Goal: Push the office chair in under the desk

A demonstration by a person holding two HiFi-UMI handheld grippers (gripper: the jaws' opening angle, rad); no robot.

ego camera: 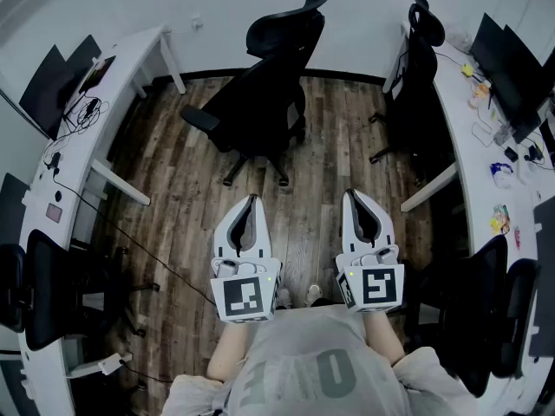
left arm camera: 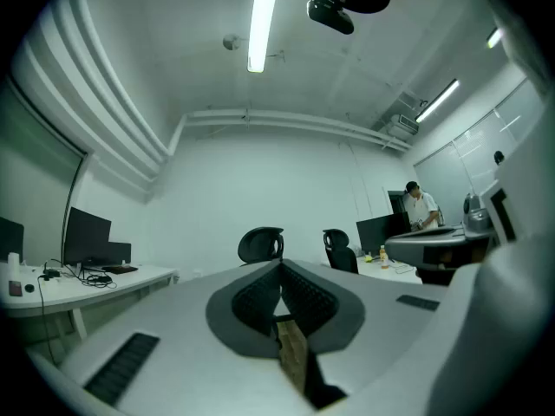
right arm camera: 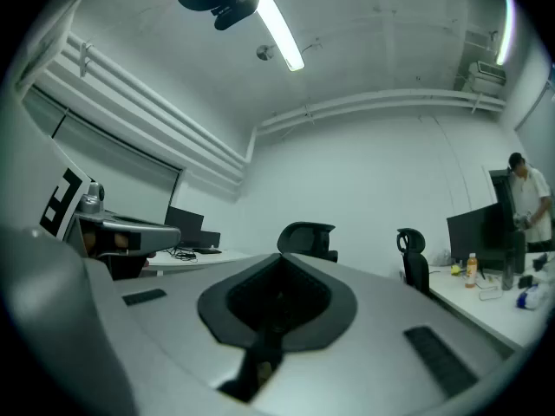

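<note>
Standing out on the wood floor (ego camera: 173, 189), the black office chair (ego camera: 260, 102) is in the open space between the two benches and touches neither. Its headrest is toward the far wall and its wheeled base rests on the planks. The white left bench (ego camera: 78, 154) runs down one side of the room and carries dark monitors (ego camera: 52, 85) and loose cables. The right bench (ego camera: 468, 120) runs down the other side with more screens and small items on it. A second chair (ego camera: 416, 76) stands close against the right bench's edge, and further chairs sit at both benches nearer the person.

The left gripper (ego camera: 252, 200) and right gripper (ego camera: 351, 195) are held side by side just in front of the person's body. Both point across the floor toward the office chair and are well apart from it. In the left gripper view the fingers (left arm camera: 303, 297) meet at their tips with nothing between them. In the right gripper view the fingers (right arm camera: 234, 306) are likewise closed together and hold nothing. Another person (left arm camera: 422, 206) stands at the far end of the right bench.
</note>
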